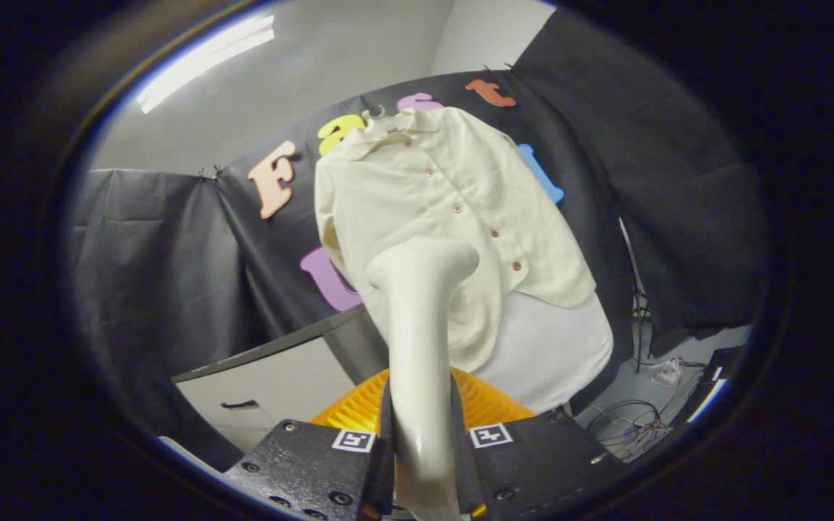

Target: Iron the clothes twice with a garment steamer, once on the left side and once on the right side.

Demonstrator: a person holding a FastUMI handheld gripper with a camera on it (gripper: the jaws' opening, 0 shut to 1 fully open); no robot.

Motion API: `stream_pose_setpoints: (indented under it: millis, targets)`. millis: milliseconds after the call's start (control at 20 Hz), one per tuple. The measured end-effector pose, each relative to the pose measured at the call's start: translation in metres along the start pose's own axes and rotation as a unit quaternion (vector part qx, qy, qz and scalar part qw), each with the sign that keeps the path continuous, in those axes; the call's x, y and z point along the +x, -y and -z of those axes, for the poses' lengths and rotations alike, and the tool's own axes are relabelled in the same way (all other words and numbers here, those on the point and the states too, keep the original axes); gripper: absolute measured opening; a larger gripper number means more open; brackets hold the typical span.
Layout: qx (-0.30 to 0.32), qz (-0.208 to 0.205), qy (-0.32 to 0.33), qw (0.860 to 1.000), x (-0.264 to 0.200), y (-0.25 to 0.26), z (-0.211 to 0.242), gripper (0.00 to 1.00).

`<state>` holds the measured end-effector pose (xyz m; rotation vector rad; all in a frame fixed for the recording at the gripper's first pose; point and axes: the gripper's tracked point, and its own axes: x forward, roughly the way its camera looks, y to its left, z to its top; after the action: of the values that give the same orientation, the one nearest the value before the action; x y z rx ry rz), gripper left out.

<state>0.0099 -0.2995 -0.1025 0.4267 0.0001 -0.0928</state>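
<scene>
The gripper is clamping the garment steamer, its head nearing the hanging shirt below the hem's left edge.

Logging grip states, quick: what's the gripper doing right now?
Gripper: shut on the garment steamer, fingers pressing its handle from both sides.

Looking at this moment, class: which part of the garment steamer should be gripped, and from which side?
Grip the garment steamer by its long narrow handle, from below, as the gripper does now, one finger on each side. That leaves the wide head free to face the cream shirt.
</scene>
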Motion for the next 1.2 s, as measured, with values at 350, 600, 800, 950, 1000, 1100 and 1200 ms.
stream_pose_setpoints:
  millis: [350, 600, 800, 950, 1000, 1100, 1200]
  targets:
    - [-0.044, -0.045, 0.012, 0.998, -0.036, -0.118, -0.009, 0.33]
    - [-0.065, -0.084, 0.013, 0.994, -0.045, -0.182, -0.005, 0.33]
    - [-0.059, -0.086, 0.013, 0.994, -0.037, -0.199, 0.0, 0.33]
    - [-0.084, -0.082, -0.007, 0.993, -0.04, -0.209, 0.017, 0.33]
    - [-0.091, -0.084, -0.009, 0.992, -0.046, -0.214, 0.02, 0.33]
    - [-0.097, -0.098, -0.012, 0.99, -0.061, -0.233, 0.023, 0.33]
    - [-0.117, -0.111, -0.001, 0.987, -0.08, -0.254, 0.014, 0.33]
